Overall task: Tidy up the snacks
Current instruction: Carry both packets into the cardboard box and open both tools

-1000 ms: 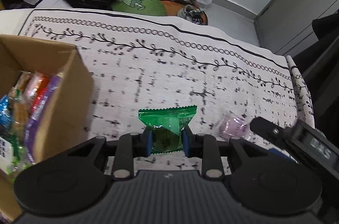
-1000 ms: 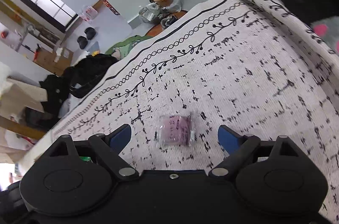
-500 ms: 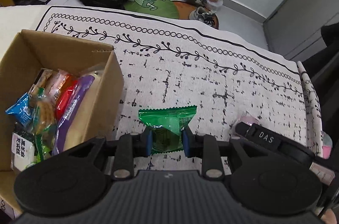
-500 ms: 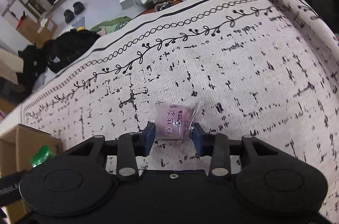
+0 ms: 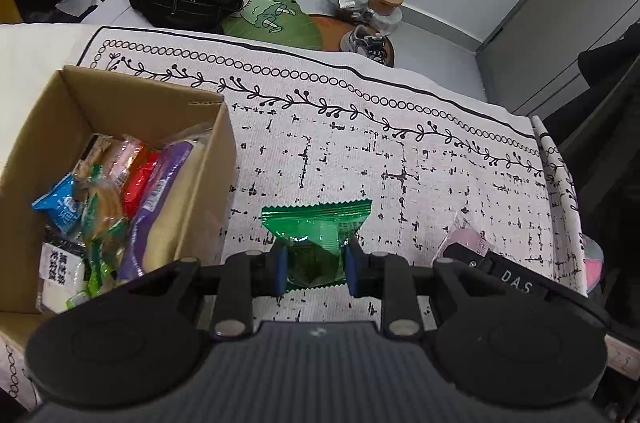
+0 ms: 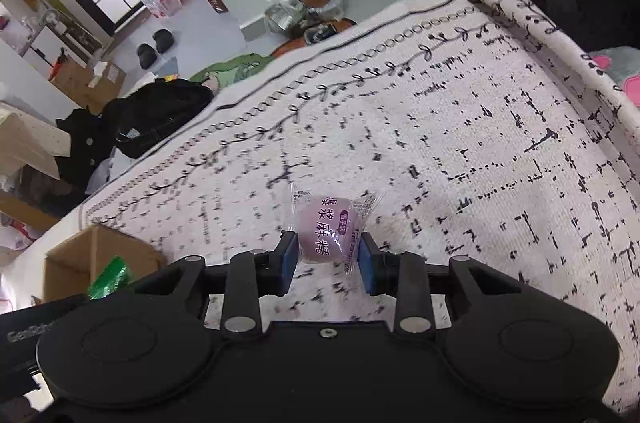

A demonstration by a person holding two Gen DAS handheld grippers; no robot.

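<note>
the left gripper (image 5: 315, 269) is clamping a green packet (image 5: 316, 235) beside the cardboard box (image 5: 120, 103); the right gripper (image 6: 328, 259) is pinching a purple sweet (image 6: 326, 229).

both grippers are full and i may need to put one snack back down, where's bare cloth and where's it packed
Bare: the patterned cloth between the cardboard box and its rolled right edge, up to the vine border. The left gripper holds the green packet, the right gripper the purple sweet. Crowded: the box's near half is heaped with snacks.
</note>
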